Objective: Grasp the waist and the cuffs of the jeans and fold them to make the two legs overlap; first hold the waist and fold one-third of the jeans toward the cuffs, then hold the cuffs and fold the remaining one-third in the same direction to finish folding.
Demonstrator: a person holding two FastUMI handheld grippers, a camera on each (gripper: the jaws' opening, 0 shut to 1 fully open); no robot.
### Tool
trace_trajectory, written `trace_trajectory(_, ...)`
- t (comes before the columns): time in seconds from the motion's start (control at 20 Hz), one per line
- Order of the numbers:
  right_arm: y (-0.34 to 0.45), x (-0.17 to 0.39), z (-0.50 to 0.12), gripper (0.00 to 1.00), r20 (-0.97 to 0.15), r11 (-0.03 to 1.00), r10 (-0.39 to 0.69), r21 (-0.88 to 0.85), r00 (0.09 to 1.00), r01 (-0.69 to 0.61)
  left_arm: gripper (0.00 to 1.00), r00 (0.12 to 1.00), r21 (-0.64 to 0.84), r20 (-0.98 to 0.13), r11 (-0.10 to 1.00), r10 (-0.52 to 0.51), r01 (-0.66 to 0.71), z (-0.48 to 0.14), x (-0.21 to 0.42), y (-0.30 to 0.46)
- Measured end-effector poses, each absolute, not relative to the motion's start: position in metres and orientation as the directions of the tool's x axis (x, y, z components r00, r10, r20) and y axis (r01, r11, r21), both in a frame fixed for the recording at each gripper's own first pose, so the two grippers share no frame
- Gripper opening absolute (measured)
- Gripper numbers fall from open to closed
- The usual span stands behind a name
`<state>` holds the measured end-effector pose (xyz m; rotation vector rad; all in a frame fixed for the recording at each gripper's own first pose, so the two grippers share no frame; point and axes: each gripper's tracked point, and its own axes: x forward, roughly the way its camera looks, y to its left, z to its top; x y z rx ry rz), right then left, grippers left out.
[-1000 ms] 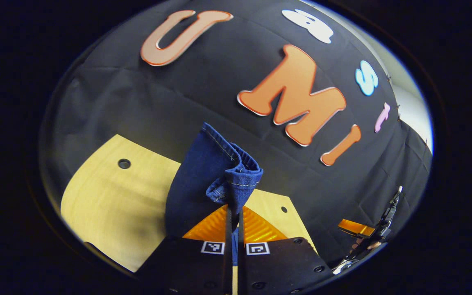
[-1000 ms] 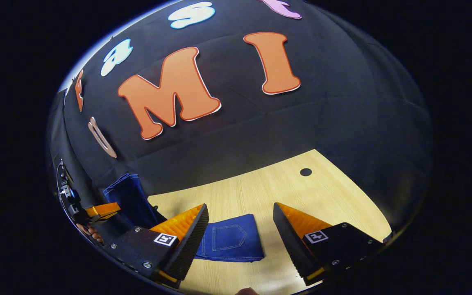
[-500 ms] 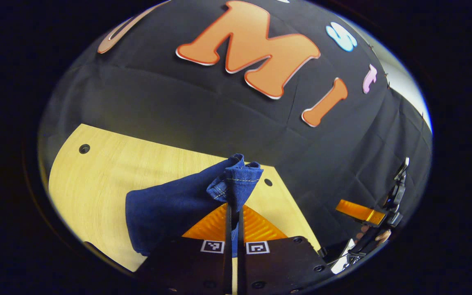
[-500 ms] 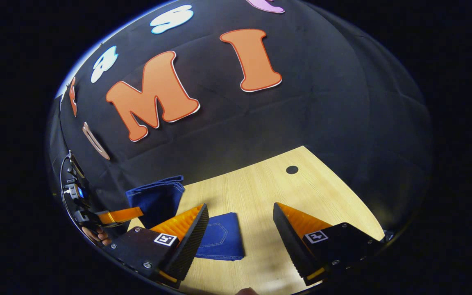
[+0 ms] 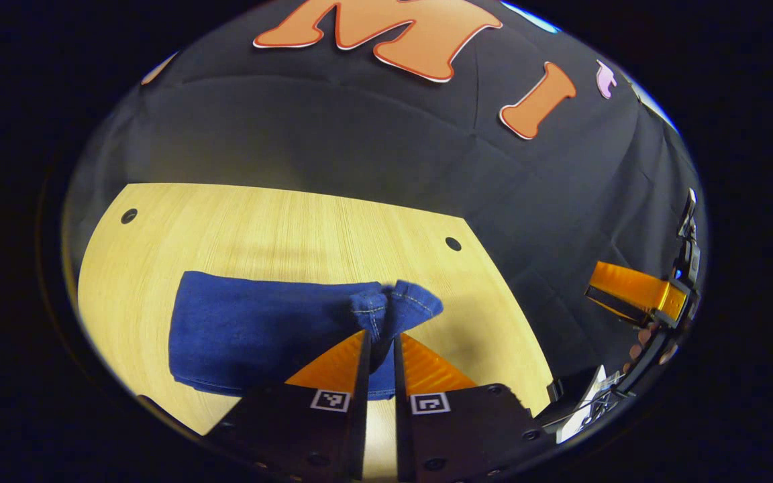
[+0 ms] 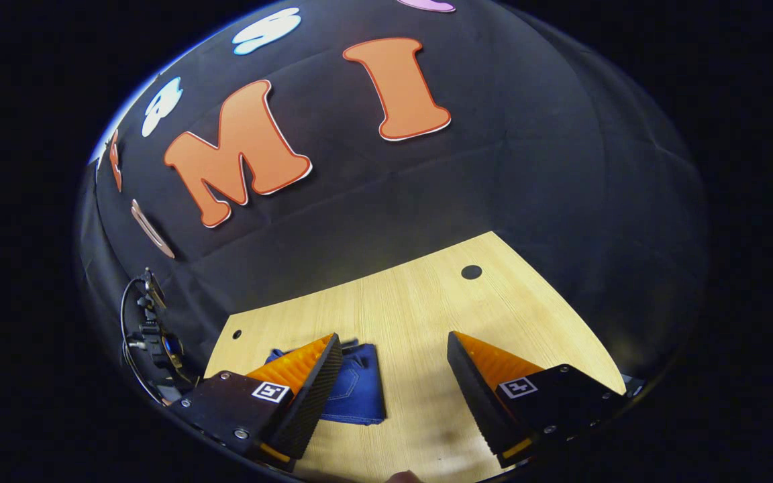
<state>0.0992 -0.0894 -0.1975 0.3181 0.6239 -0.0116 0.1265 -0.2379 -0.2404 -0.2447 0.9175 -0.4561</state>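
Where the cuffs [image 5: 396,307] hung high a second ago, they are now laid over the folded jeans [image 5: 259,329] on the counter [image 5: 239,221]. The left gripper [image 5: 380,349] is kept clamped on them, its jaws together; the right gripper [image 6: 393,365] is held clear, jaws apart. Release is judged all that remains.

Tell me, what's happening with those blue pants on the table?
A person holding a gripper in each hand is folding jeans on a wooden table. The left gripper is pinching the cuff end of the jeans, low over the folded pile. The right gripper is open and holds nothing, hovering above the table beside the jeans. The jeans look nearly folded into a small bundle, but the left gripper has not let go yet.
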Motion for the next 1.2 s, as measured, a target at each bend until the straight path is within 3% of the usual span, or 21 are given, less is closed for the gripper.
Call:
trace_trajectory(0.05, -0.089, 0.099, -0.199, 0.98, -0.581, 0.951, 0.085, 0.289, 0.809, 0.108, 0.24, 0.517, -0.394, -0.708, 0.877, -0.481, 0.276, -0.240, 0.121, -0.239)
trace_trajectory(0.1, -0.088, 0.099, -0.201, 0.98, -0.582, 0.951, 0.092, 0.293, 0.808, 0.102, 0.36, 0.515, -0.393, -0.707, 0.875, -0.484, 0.283, -0.238, 0.116, -0.239)
trace_trajectory(0.15, -0.087, 0.099, -0.201, 0.98, -0.585, 0.951, 0.094, 0.292, 0.806, 0.101, 0.40, 0.523, -0.387, -0.704, 0.878, -0.479, 0.282, -0.237, 0.115, -0.237)
trace_trajectory(0.25, -0.083, 0.099, -0.202, 0.98, -0.584, 0.952, 0.102, 0.292, 0.806, 0.092, 0.62, 0.547, -0.383, -0.692, 0.882, -0.471, 0.275, -0.231, 0.117, -0.232)
trace_trajectory(0.35, -0.078, 0.102, -0.198, 0.98, -0.575, 0.951, 0.112, 0.299, 0.811, 0.081, 0.65, 0.585, -0.369, -0.670, 0.889, -0.457, 0.271, -0.220, 0.120, -0.220)
trace_trajectory(0.4, -0.075, 0.104, -0.195, 0.98, -0.565, 0.952, 0.111, 0.297, 0.817, 0.077, 0.80, 0.615, -0.353, -0.652, 0.896, -0.443, 0.271, -0.212, 0.123, -0.213)
trace_trajectory(0.5, -0.067, 0.107, -0.190, 0.98, -0.543, 0.958, 0.117, 0.282, 0.831, 0.049, 0.84, 0.675, -0.305, -0.611, 0.910, -0.414, 0.281, -0.195, 0.130, -0.198)
trace_trajectory(0.55, -0.059, 0.109, -0.189, 0.98, -0.534, 0.961, 0.132, 0.275, 0.835, 0.024, 0.94, 0.710, -0.270, -0.588, 0.922, -0.386, 0.278, -0.184, 0.134, -0.190)
trace_trajectory(0.85, -0.018, 0.119, -0.163, 0.97, -0.421, 0.972, 0.176, 0.216, 0.890, -0.090, 0.95, 0.854, -0.101, -0.447, 0.963, -0.267, 0.248, -0.114, 0.151, -0.145)
trace_trajectory(1.2, 0.027, 0.122, -0.123, 0.97, -0.270, 0.978, 0.200, 0.116, 0.942, -0.174, 0.94, 0.956, 0.057, -0.248, 0.983, -0.157, 0.176, -0.048, 0.157, -0.094)
